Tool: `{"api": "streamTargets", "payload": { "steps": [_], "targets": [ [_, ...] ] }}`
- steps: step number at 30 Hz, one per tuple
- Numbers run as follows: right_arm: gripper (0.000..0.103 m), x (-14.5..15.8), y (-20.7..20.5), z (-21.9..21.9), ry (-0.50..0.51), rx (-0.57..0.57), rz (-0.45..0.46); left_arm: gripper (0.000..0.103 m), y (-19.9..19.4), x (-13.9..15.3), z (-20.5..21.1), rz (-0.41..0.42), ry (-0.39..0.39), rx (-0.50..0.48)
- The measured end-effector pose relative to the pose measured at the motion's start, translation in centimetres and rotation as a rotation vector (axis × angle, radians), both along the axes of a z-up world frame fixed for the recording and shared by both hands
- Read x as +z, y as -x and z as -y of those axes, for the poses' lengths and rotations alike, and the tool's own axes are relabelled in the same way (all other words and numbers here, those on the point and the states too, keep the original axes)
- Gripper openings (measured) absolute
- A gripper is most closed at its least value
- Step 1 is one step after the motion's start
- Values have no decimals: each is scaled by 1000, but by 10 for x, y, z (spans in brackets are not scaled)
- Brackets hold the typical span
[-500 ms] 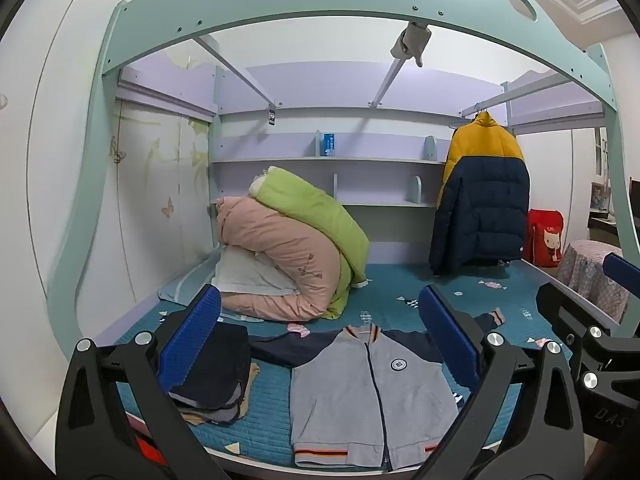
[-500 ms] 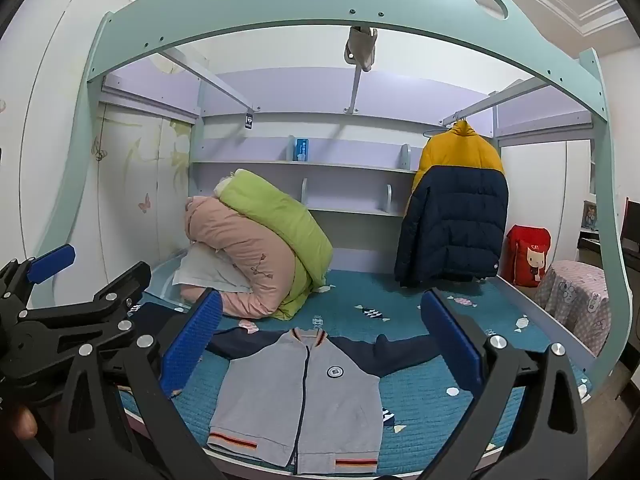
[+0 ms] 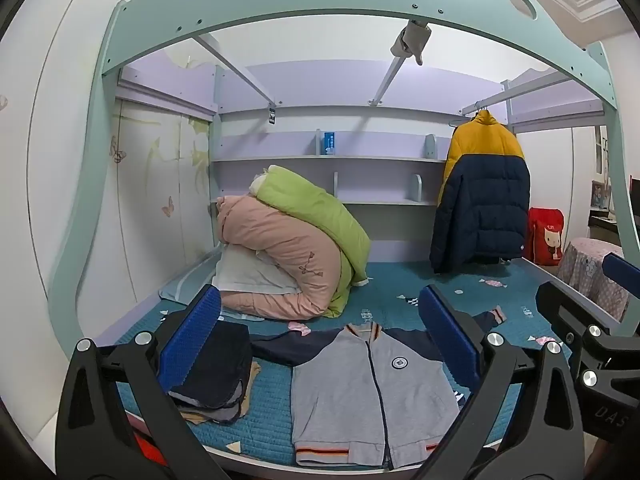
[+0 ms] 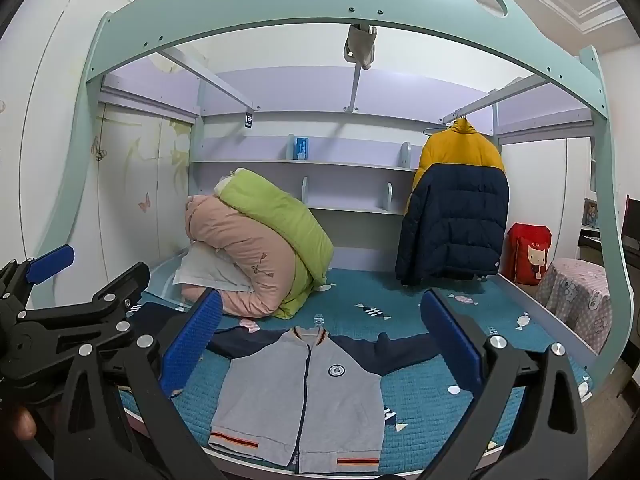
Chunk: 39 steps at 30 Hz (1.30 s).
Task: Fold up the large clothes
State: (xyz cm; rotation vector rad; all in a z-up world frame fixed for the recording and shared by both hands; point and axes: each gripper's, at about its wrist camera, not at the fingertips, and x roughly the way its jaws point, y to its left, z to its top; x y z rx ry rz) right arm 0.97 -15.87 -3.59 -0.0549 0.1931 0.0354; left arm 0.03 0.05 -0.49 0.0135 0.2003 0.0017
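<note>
2 grippers spread wide above a grey jacket on the bed
Left gripper (image 3: 320,340) and right gripper (image 4: 320,340) hold nothing; the grey jacket (image 4: 304,404) lies flat, sleeves out, on the teal mattress (image 4: 420,404), folded dark clothes (image 3: 216,364) beside it, rolled quilts (image 3: 292,256) behind

Both my wrist cams sit side by side off the bed's (image 3: 352,308) foot edge, facing its shelves, both catching the jacket (image 4: 308,396).
</note>
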Motion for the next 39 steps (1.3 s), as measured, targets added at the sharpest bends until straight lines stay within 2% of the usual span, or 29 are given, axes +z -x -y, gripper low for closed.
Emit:
{"api": "streamTargets", "payload": {
  "steps": [39],
  "targets": [
    [96,-6,-2,-4,-5,2,-3,99,-3,-4,-7,-4,1,0]
  ]
}}
